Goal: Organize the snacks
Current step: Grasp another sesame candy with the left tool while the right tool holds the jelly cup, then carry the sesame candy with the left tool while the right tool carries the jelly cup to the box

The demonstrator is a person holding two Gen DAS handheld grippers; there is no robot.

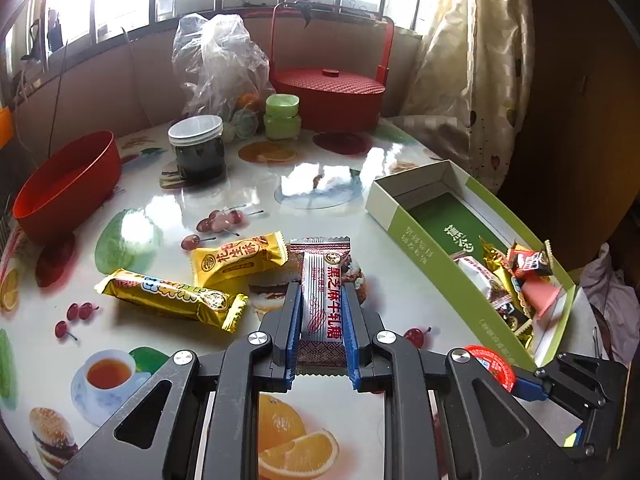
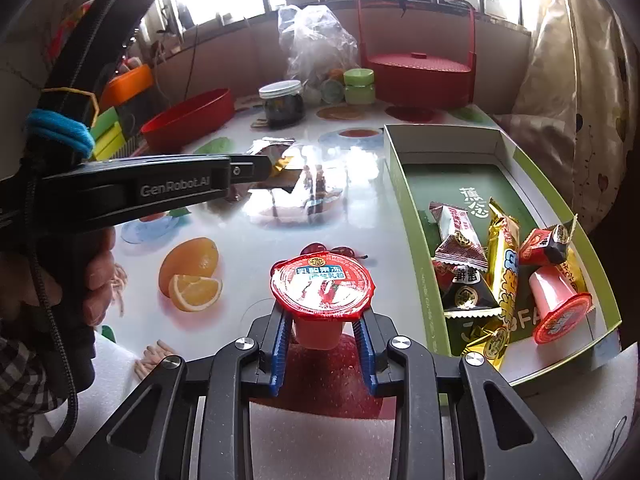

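Observation:
My left gripper (image 1: 321, 294) is shut on a silver nougat bar (image 1: 321, 292) with red print, held just above the table. Two gold snack packets (image 1: 172, 294) (image 1: 239, 258) lie to its left. My right gripper (image 2: 323, 314) is shut on a pink jelly cup with a red lid (image 2: 322, 285), left of the green box (image 2: 412, 216). The box holds several wrapped snacks (image 2: 502, 268) and another jelly cup (image 2: 558, 308). The box also shows in the left wrist view (image 1: 424, 256) at right, with the right gripper (image 1: 532, 384) below it.
A red bowl (image 1: 66, 190), a dark jar with a white lid (image 1: 197, 148), a plastic bag (image 1: 218, 64), green cups (image 1: 282, 116) and a red lidded basket (image 1: 328, 94) stand at the table's back. The left gripper's body (image 2: 140, 190) crosses the right wrist view.

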